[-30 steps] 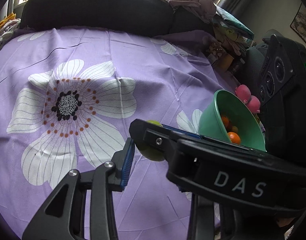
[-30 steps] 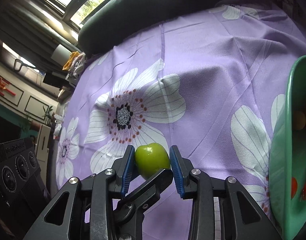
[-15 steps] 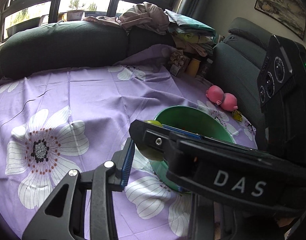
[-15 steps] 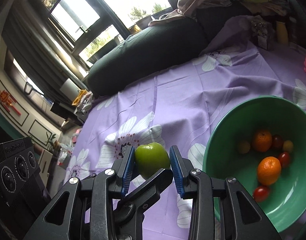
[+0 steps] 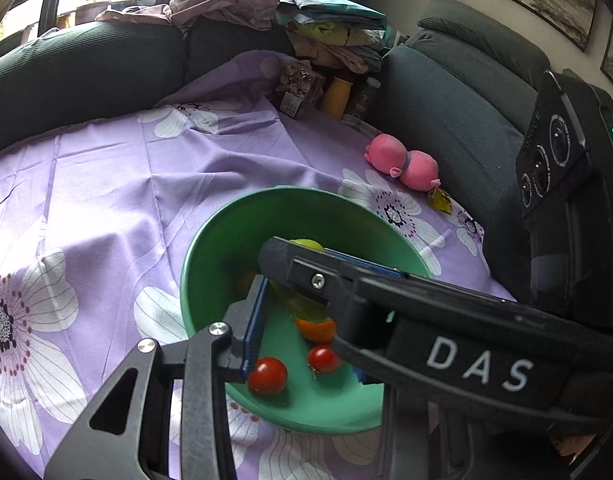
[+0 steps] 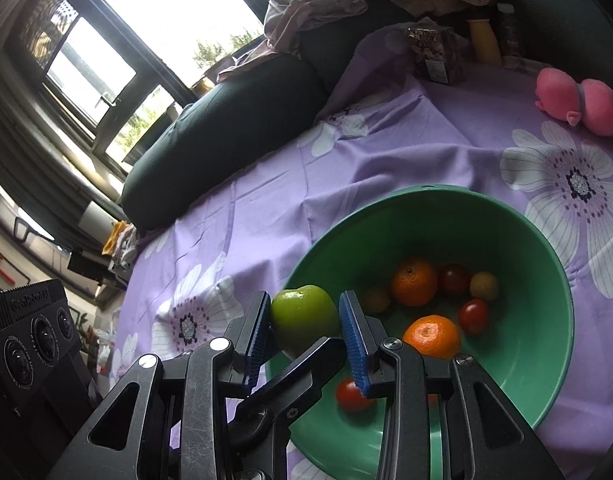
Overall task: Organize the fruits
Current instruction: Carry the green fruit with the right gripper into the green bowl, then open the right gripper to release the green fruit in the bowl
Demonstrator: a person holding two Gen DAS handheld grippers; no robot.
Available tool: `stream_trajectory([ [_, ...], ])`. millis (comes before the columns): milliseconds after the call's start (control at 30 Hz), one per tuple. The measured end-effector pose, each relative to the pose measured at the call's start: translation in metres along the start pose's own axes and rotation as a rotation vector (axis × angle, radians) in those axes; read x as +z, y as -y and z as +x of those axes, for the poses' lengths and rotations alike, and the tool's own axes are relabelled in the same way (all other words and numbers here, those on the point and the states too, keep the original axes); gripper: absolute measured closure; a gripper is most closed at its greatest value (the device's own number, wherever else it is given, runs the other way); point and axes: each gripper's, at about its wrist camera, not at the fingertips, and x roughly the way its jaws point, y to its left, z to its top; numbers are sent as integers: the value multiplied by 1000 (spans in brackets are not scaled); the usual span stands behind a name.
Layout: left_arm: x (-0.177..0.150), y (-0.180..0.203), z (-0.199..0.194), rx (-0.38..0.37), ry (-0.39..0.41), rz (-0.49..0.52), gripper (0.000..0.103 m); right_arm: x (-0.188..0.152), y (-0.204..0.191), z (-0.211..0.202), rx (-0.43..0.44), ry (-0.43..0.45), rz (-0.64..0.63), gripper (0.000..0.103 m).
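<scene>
My right gripper (image 6: pixel 305 318) is shut on a green apple (image 6: pixel 303 314) and holds it over the near-left rim of a green bowl (image 6: pixel 546 364). The bowl holds two oranges (image 6: pixel 413 283), several cherry tomatoes (image 6: pixel 473 316) and small yellow fruits (image 6: pixel 483 286). In the left wrist view the same apple (image 5: pixel 306 304) shows above the bowl (image 5: pixel 210 264), partly hidden by the right gripper's body, which crosses over my left gripper (image 5: pixel 306 304). Only the left finger (image 5: pixel 252 320) of my left gripper shows; the other is hidden.
The bowl stands on a purple flowered cloth (image 6: pixel 386 148) over a table. A pink plush toy (image 5: pixel 402 162), a yellow bottle (image 5: pixel 336 96) and a packet (image 5: pixel 296 90) lie at the far edge. Dark sofas (image 5: pixel 78 64) with piled clothes surround it.
Both grippers have swung right and forward with the apple; the bowl has come from the right edge to directly under the apple.
</scene>
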Motion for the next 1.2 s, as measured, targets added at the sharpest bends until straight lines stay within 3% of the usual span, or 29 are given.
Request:
stream_trajectory([
  [267,-2,2,21,-30,-60,-24,69,0,20,9,-39,-41,49,64],
  [567,-7,4,25,-17,-67,-50,68,0,29,14,-46,-74,79,64],
  [667,-6,2,23,-43,-73,-78,67,0,27,9,-55,-52,78,64],
  [733,-4,1,19,-39,-75,-90,62,0,26,3,-58,-26,77,64],
  [800,-4,1,13,-9,-72,-89,49,1,24,-1,-84,-5,74,63],
  [933,-2,-3,-4,20,-44,-108,38,3,26,-8,-141,23,81,56],
  [1000,1,-3,-13,71,-31,-102,27,3,26,-13,-148,37,88,53],
  [1100,2,-2,-28,138,12,-90,19,2,23,-23,-185,72,79,45],
  [1200,3,-4,-42,154,49,-90,8,2,20,-35,-174,102,73,44],
])
